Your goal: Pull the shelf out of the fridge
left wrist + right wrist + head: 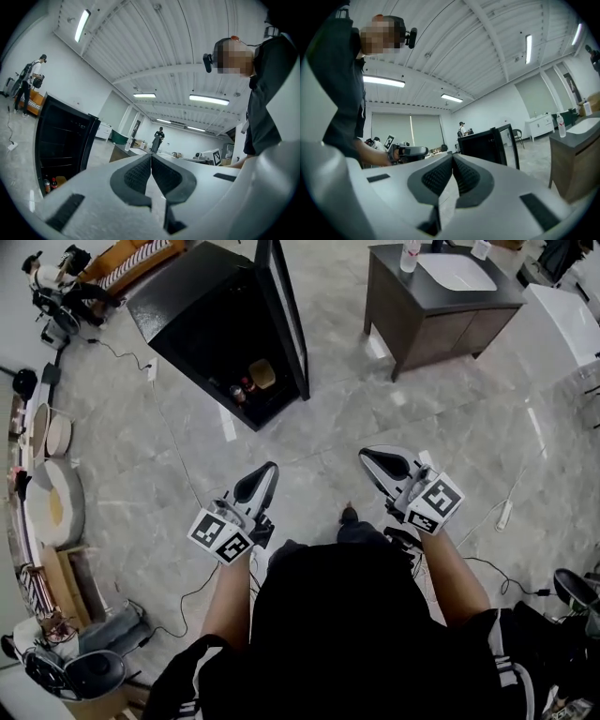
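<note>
A black fridge (202,310) stands on the grey floor ahead of me, its glass door (286,320) swung open. Bottles (242,390) and a yellow item (262,374) sit at its bottom. In the left gripper view the fridge (61,140) shows dark shelves inside, and the right gripper view shows the fridge (485,143) from farther off. My left gripper (267,472) and right gripper (370,458) are held at waist height, well short of the fridge. The left gripper (151,157) and the right gripper (452,158) both have their jaws shut with nothing between them.
A dark wooden vanity (441,310) with a white sink stands at the back right. Cables and a power strip (503,515) lie on the floor. Boxes and round trays (52,502) crowd the left edge. Other people stand far off.
</note>
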